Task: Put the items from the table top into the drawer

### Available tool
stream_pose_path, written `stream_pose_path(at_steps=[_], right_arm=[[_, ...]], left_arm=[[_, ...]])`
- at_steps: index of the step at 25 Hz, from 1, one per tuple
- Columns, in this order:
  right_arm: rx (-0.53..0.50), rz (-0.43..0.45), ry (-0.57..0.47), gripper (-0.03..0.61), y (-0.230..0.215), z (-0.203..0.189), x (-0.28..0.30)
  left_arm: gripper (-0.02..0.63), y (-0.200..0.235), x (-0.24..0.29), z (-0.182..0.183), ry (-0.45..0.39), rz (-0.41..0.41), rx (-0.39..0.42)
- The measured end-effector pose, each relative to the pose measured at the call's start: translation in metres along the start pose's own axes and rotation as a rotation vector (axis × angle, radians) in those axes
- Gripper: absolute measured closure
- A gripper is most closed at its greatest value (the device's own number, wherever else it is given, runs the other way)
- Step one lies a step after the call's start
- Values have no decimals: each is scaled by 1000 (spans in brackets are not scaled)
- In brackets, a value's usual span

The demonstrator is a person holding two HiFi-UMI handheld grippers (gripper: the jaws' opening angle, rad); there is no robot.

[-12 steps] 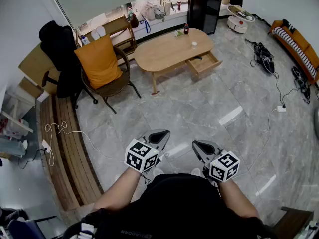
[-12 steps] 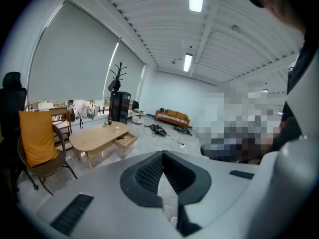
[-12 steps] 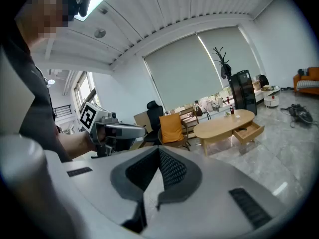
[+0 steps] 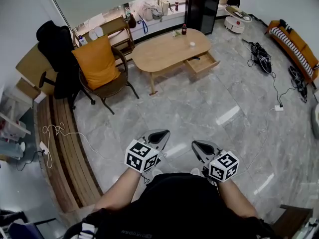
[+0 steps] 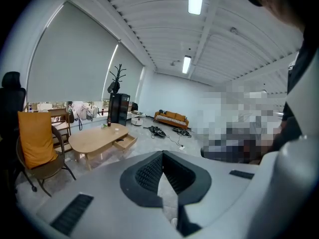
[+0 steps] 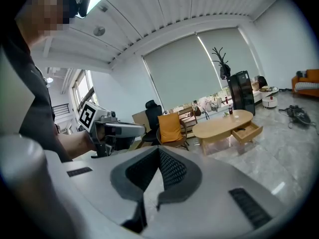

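I hold left gripper (image 4: 158, 133) and right gripper (image 4: 200, 144) closed, empty, low by body; tabletop (image 4: 162, 54) and open drawer (image 4: 203, 62) well away, so approach comes first.

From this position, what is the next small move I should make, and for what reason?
Probably step forward toward the table. It stands far across the floor from the left gripper and the right gripper, both shut and empty. The drawer is already open, and the bottle and a small white item sit on top.
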State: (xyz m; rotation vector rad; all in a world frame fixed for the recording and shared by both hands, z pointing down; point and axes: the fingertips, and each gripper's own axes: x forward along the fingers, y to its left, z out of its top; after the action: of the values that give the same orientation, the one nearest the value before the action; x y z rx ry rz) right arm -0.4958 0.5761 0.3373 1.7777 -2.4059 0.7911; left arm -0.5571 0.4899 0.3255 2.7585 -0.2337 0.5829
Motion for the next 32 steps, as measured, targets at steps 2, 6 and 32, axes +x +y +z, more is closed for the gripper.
stream_pose_path(at_steps=[2, 6, 32], right_arm=[[0, -3, -7, 575, 1, 1, 3], [-31, -12, 3, 574, 12, 2, 14], [-111, 6, 56, 574, -10, 30, 120]], left_arm=[[609, 2, -2, -2, 0, -4, -1], [609, 8, -7, -8, 15, -14, -6], [609, 102, -27, -21, 57, 92, -112]])
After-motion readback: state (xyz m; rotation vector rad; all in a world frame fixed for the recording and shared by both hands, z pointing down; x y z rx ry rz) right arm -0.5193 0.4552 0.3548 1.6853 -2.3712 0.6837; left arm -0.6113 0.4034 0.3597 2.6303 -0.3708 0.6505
